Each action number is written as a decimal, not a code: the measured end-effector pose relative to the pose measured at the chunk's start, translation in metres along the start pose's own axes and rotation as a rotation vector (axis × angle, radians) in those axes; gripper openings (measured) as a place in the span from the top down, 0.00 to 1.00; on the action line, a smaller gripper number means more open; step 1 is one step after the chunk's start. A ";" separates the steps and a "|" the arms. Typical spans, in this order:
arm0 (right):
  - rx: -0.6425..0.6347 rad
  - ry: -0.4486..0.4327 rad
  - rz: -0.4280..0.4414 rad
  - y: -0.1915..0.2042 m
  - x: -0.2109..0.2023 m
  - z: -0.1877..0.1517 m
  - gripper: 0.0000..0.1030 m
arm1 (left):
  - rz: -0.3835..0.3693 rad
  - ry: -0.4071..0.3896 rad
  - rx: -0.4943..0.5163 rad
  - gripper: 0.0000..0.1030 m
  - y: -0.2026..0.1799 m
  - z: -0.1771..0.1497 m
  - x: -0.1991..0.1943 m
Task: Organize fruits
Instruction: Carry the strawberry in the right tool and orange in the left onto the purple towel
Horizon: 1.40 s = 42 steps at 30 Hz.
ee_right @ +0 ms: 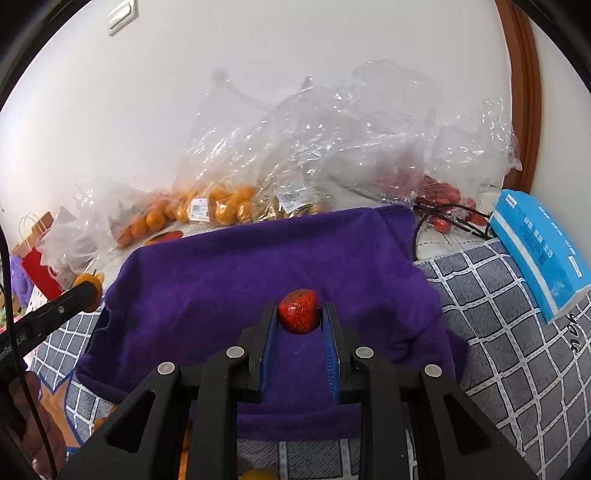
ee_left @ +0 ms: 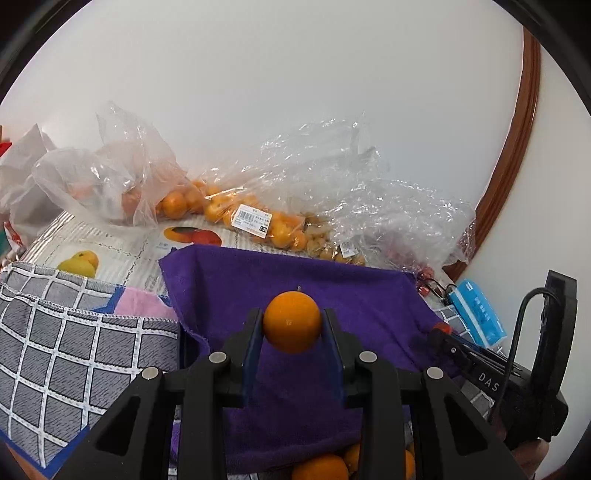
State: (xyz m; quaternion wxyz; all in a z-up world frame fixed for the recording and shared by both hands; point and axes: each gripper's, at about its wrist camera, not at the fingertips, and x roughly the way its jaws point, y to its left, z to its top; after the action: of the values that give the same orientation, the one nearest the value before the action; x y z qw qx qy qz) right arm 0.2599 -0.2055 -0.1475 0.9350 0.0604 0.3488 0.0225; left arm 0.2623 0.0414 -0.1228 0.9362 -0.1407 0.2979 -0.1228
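- Left wrist view: the left gripper (ee_left: pixel 292 320) clenches an orange (ee_left: pixel 291 321) between its fingertips, above the purple towel (ee_left: pixel 236 280).
- Right wrist view: the right gripper (ee_right: pixel 300 313) grasps a strawberry (ee_right: pixel 298 311) over the same purple towel.

- Plain white wall (ee_left: pixel 295 92) fills everything from nine to one o'clock, evenly lit.
- Brown wooden door frame (ee_left: pixel 517 155) curves down at two o'clock.
- White wall switch (ee_right: pixel 123 16) up at eleven o'clock.
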 end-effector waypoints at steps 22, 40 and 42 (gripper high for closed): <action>-0.042 0.055 -0.031 -0.001 0.034 -0.013 0.77 | -0.001 0.075 0.003 0.71 0.000 -0.014 0.029; -0.033 0.090 -0.023 -0.003 0.040 -0.015 0.77 | 0.040 0.142 0.023 0.71 0.000 -0.020 0.042; -0.039 0.089 -0.026 -0.002 0.039 -0.016 0.77 | 0.041 0.147 0.021 0.71 0.000 -0.019 0.044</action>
State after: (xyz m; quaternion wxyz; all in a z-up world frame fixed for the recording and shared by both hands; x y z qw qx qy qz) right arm 0.2792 -0.2023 -0.1852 0.9197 0.0364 0.3905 0.0198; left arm 0.2858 0.0243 -0.1612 0.9155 -0.1156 0.3672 -0.1165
